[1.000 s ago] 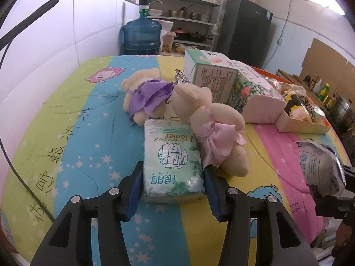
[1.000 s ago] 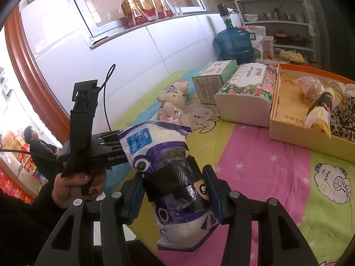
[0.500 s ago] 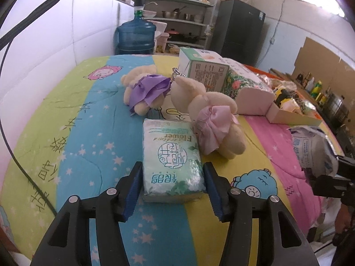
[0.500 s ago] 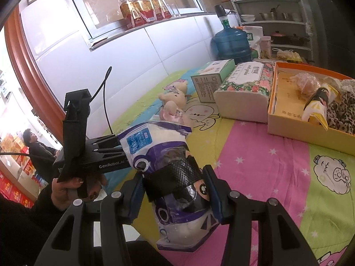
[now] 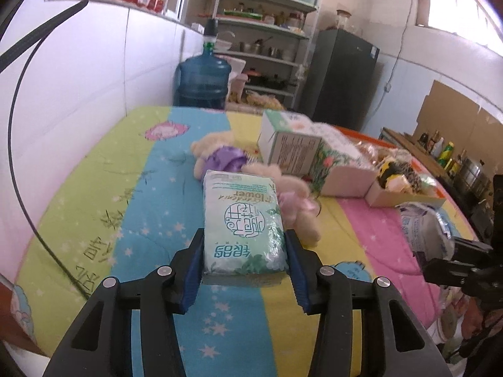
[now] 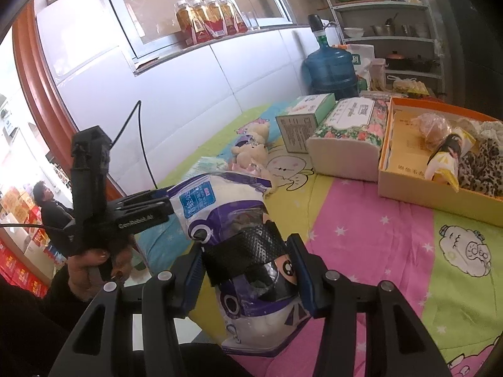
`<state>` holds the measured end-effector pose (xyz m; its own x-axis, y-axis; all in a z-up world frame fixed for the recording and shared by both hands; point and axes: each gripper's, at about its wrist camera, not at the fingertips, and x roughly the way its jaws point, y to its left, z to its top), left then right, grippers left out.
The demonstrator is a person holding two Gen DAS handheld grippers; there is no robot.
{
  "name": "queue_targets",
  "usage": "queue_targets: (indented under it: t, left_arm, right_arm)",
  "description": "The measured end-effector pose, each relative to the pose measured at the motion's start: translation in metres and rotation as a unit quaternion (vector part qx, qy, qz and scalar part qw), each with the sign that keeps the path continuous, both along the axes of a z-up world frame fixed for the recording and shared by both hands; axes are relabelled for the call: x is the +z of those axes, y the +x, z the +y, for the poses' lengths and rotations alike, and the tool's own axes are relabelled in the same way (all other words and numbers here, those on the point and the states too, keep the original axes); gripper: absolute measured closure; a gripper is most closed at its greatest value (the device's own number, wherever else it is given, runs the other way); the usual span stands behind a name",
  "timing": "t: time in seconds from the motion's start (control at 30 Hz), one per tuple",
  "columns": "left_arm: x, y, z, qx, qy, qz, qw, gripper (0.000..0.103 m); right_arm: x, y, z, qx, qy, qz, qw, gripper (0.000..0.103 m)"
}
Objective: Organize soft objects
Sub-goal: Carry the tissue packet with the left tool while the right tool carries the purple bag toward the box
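Striped cartoon bedding covers the surface, with kitchen shelves and a water jug at the far end. Both grippers are loaded: the left gripper clamps a green tissue pack, the right gripper squeezes a purple-and-white plastic bag. Neither is placed yet, and two teddy bears lie loose beside the tissue boxes; the orange box on the right already holds several items. Compared with a second ago, the tissue pack is lifted higher, hiding more of the pink-bowed bear.
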<state>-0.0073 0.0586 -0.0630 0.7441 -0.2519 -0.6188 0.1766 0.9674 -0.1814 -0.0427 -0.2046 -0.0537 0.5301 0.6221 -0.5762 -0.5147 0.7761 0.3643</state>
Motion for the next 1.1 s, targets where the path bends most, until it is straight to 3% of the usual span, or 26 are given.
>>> queue_targets:
  t: [0.5,1.1]
  left_arm:
    - [0.034,0.007,-0.042,-0.032,-0.012,-0.035,0.9988,0.053]
    - [0.062,0.031,-0.132,-0.093,-0.014,-0.064,0.9935,0.053]
  right_arm:
    - [0.018,-0.004,-0.031,-0.049,-0.006,-0.028,0.998,0.052]
    - [0.031,0.008,-0.082,-0.154,-0.086,-0.078,0.981,0.052]
